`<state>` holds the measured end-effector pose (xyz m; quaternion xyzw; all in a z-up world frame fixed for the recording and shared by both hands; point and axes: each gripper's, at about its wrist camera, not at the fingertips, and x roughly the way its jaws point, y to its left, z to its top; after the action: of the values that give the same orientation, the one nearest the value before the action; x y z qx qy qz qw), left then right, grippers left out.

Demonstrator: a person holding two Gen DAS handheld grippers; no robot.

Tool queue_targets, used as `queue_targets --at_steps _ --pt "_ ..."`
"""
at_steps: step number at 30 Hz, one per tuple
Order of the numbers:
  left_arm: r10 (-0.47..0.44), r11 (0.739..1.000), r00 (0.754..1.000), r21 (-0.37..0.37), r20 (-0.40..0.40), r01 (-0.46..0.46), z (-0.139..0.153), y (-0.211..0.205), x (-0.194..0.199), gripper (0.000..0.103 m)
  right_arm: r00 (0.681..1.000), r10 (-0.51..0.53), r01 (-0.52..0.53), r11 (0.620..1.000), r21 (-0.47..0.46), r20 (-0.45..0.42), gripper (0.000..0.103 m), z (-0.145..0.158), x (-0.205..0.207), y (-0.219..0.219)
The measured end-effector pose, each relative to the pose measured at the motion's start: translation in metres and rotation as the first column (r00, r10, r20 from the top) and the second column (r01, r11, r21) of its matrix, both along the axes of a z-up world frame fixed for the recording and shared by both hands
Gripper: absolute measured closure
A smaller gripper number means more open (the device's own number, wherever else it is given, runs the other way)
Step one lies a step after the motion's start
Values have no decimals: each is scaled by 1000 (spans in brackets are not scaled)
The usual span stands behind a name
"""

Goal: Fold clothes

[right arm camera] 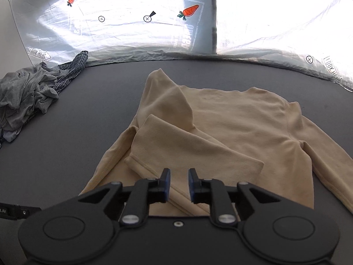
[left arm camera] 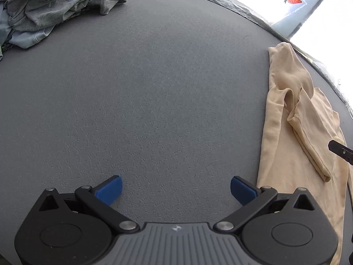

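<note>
The tan shirt (right arm camera: 220, 119) lies flat on the gray table (right arm camera: 66, 143), with one sleeve (right arm camera: 187, 152) folded across its body. It looks soft, thin and floppy, so it will sag when lifted. A good place to pinch is a hem or sleeve end. The right claw (right arm camera: 178, 185) hangs over it, slightly spread, holding nothing. The left claw (left arm camera: 176, 190) is spread wide over bare table.

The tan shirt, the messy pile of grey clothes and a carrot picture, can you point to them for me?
tan shirt (right arm camera: 231, 119): right wrist view, on its flat chest part.
pile of grey clothes (right arm camera: 24, 97): right wrist view, on the crumpled middle.
carrot picture (right arm camera: 190, 10): right wrist view, on the orange body.
</note>
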<state>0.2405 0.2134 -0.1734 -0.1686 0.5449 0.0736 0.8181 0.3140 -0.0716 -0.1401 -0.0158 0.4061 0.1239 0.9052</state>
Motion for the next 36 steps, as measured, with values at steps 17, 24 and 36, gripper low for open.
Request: queue_targets --at_steps 17,24,36 --pt "-107 990 989 77 -100 115 -2 -11 0 0 995 -2 4 1000 21 -97 65 -32 31 19" --pt "-185 968 965 134 -188 212 -5 -23 15 0 995 -15 17 1000 11 -101 56 -33 37 27" --pt "-183 966 956 137 -230 218 -2 -20 25 0 994 93 -100 988 -117 -59 57 -39 36 50"
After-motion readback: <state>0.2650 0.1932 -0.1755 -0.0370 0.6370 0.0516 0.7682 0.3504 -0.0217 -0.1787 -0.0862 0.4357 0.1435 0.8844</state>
